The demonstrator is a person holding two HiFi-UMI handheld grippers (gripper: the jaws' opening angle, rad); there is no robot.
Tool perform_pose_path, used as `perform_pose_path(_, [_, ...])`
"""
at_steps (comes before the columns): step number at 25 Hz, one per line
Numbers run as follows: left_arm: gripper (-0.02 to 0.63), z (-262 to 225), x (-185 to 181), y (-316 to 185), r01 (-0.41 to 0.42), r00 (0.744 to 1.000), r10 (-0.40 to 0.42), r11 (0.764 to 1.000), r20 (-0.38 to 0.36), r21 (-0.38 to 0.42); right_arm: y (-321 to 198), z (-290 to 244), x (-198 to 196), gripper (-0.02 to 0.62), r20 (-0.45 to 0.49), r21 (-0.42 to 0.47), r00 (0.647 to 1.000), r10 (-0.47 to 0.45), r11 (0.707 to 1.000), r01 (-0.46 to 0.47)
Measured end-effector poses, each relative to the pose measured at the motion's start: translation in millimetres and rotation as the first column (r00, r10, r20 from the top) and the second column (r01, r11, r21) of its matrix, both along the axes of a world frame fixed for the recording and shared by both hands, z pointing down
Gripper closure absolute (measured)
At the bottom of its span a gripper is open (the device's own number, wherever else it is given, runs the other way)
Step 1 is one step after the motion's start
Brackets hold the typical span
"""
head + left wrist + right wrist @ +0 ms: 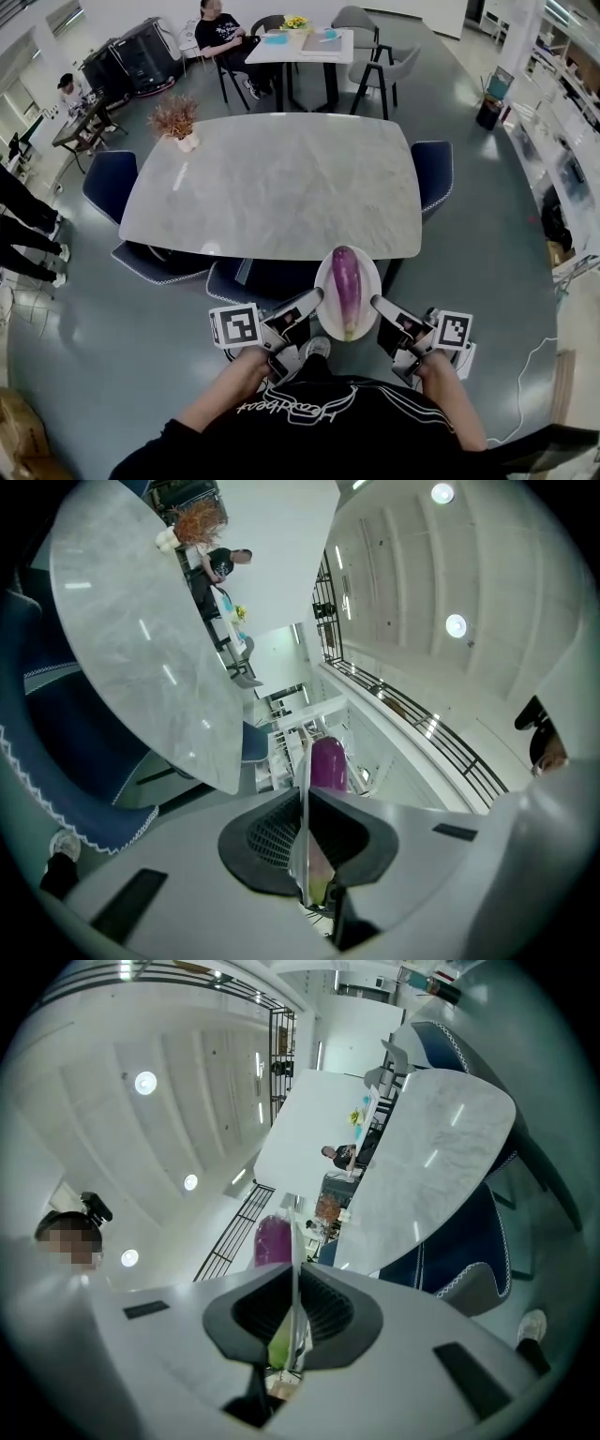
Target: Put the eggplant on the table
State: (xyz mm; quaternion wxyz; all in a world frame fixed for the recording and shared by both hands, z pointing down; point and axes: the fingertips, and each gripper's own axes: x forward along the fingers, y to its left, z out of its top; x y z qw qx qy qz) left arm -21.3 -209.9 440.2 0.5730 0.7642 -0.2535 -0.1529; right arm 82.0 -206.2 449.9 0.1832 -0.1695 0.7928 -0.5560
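"What are your fingers holding?"

"My left gripper point(314, 298) is clamped on the left rim of a white plate point(325, 277). My right gripper point(377, 305) is clamped on the right rim. In each gripper view the plate's thin edge sits pinched between the two pads."

"Where is the eggplant point(346, 286)?"

"It lies lengthwise on the plate, with its purple end toward the table point(281, 187) and its green stem end toward me. I hold the plate in the air between my grippers, at the table's near edge, beside a dark blue chair point(253, 277) tucked under it. The plate is not yet set down."

"Is anything on the table?"

"A small potted plant point(176, 120) with rust-coloured leaves stands at the far left corner, well apart from the plate."
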Motion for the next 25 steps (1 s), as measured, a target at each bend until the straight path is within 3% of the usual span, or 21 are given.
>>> perform_pose_path(6, [0.583, -8, -16, -52, -0.037, 0.999, 0.035, 0.997, 0.038, 0.065, -47, -4, -16, 0.572, -0.006, -0.005, 1.0, 0.017, 1.0, -0.017])
perform_pose_path(12, [0.583, -5, -24, -91, -0.025, 1.0, 0.025, 1.0, -0.009, -0.015, -90, -3, -26, 0.572, -0.012, -0.005, 1.0, 0.021, 1.0, -0.021])
perform_pose_path(16, [0.583, -3, -31, -121, -0.044, 0.999, 0.042, 0.998, 0.035, 0.042, -116, 1, -32, 0.572, -0.019, -0.007, 0.999, 0.029, 1.0, -0.03])
perform_pose_path(20, [0.583, -3, -35, -156, -0.052, 0.998, 0.05, 0.998, 0.038, 0.044, -149, -1, -35, 0.572, -0.015, -0.011, 0.999, 0.041, 0.999, -0.041])
perform_pose_path(25, [0.583, 3, -35, -176, -0.033, 0.999, 0.032, 0.999, -0.028, -0.026, -174, 3, -38, 0.572, -0.025, -0.004, 0.998, 0.051, 0.999, -0.051])
